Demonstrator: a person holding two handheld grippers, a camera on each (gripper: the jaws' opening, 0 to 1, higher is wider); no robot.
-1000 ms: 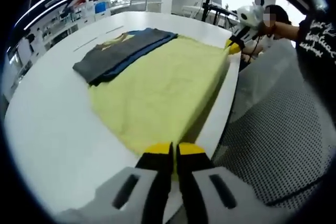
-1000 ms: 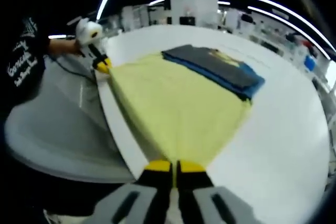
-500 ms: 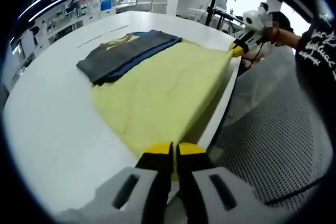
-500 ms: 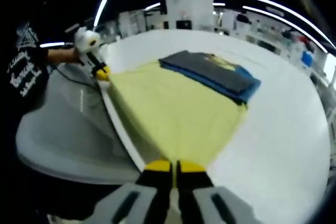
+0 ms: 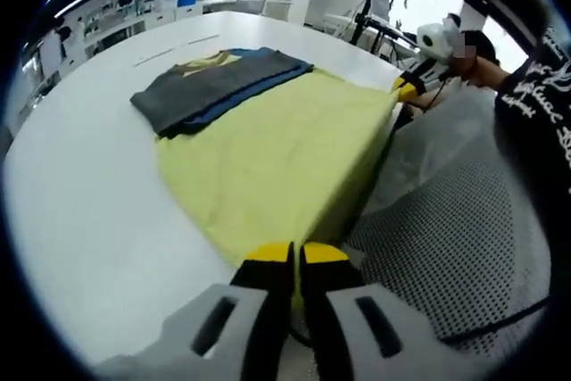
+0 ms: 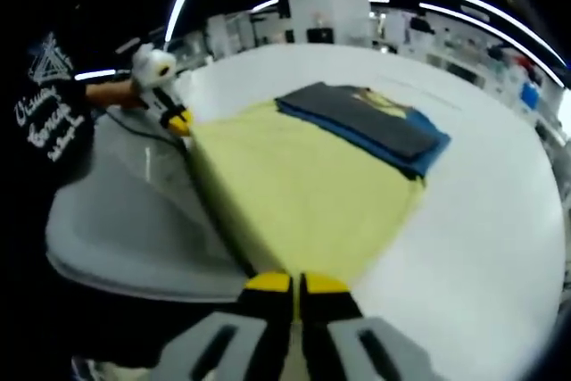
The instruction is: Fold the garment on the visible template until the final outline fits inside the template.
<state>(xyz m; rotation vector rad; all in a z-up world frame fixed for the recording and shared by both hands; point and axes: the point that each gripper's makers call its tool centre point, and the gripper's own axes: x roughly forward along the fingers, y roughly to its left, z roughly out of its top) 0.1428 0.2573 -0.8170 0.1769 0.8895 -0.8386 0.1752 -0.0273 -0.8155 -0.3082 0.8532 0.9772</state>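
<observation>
A pale yellow garment (image 5: 277,153) lies spread on the white table (image 5: 80,202), and its near edge hangs over the table's rim. My left gripper (image 5: 295,260) is shut on one near corner of it. My right gripper (image 5: 409,88) pinches the other near corner at the top right of the left gripper view. In the right gripper view my right gripper (image 6: 295,285) is shut on the yellow garment (image 6: 299,189), and my left gripper (image 6: 177,120) holds the far corner. The edge is stretched taut between the two grippers.
A folded stack of grey and blue garments (image 5: 214,85) lies on the far part of the yellow one, also seen as the stack (image 6: 370,122). A grey mesh surface (image 5: 455,247) and a black lettered sleeve (image 5: 540,113) are beside the table. Shelves stand behind.
The yellow garment's near edge has been drawn off the table toward the person; it now drapes over the rim and hides the white edge. Both grippers stay shut on their corners.
</observation>
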